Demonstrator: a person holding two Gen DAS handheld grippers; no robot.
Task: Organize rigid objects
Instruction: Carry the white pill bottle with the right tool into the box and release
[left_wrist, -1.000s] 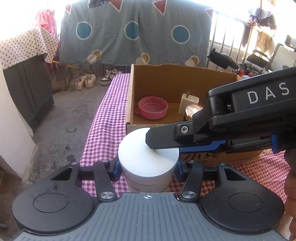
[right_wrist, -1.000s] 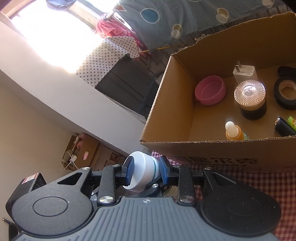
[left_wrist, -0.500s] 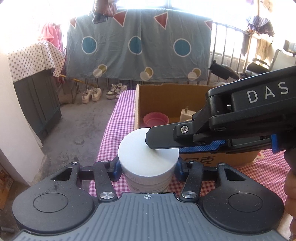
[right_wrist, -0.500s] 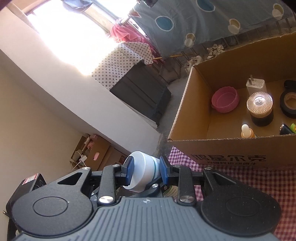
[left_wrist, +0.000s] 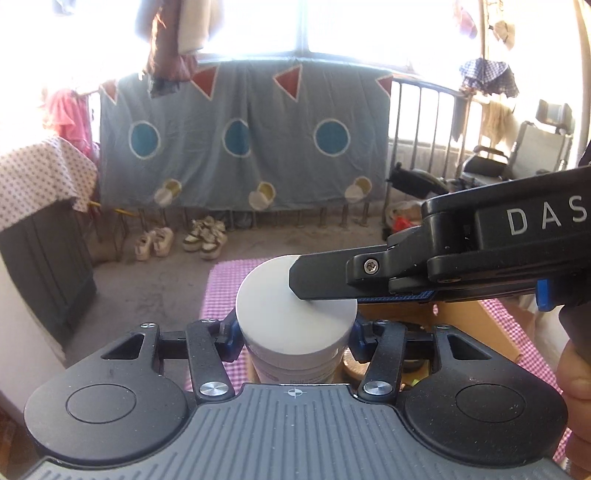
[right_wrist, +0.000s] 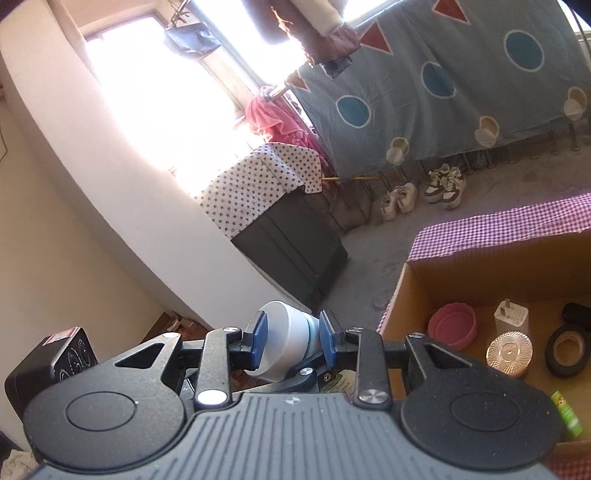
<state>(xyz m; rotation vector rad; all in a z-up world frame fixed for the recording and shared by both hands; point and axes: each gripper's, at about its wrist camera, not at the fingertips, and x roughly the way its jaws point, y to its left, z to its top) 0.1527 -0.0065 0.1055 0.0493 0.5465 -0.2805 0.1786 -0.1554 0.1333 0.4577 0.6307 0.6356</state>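
Observation:
A white jar (left_wrist: 295, 328) with a white lid is held between both grippers. My left gripper (left_wrist: 293, 332) is shut on its body, upright. My right gripper (right_wrist: 290, 343) is shut on the same white jar (right_wrist: 284, 343) from the side; its arm crosses the left wrist view and one of its fingers (left_wrist: 325, 277) lies over the lid. The open cardboard box (right_wrist: 413, 284) is below and to the right, holding a pink bowl (right_wrist: 452, 325), a white charger (right_wrist: 511, 317), a copper-lidded jar (right_wrist: 509, 352) and a black tape roll (right_wrist: 567, 350).
The box stands on a purple checked tablecloth (right_wrist: 498, 229). A green item (right_wrist: 567, 413) lies near the box's front wall. A dark cabinet (right_wrist: 291, 243), shoes (left_wrist: 177, 240) and a hanging blue sheet (left_wrist: 240, 140) are beyond the table.
Both grippers have lifted the jar together and moved over the box; the box has dropped from the middle to the lower edge of both views. Both grips are unchanged.

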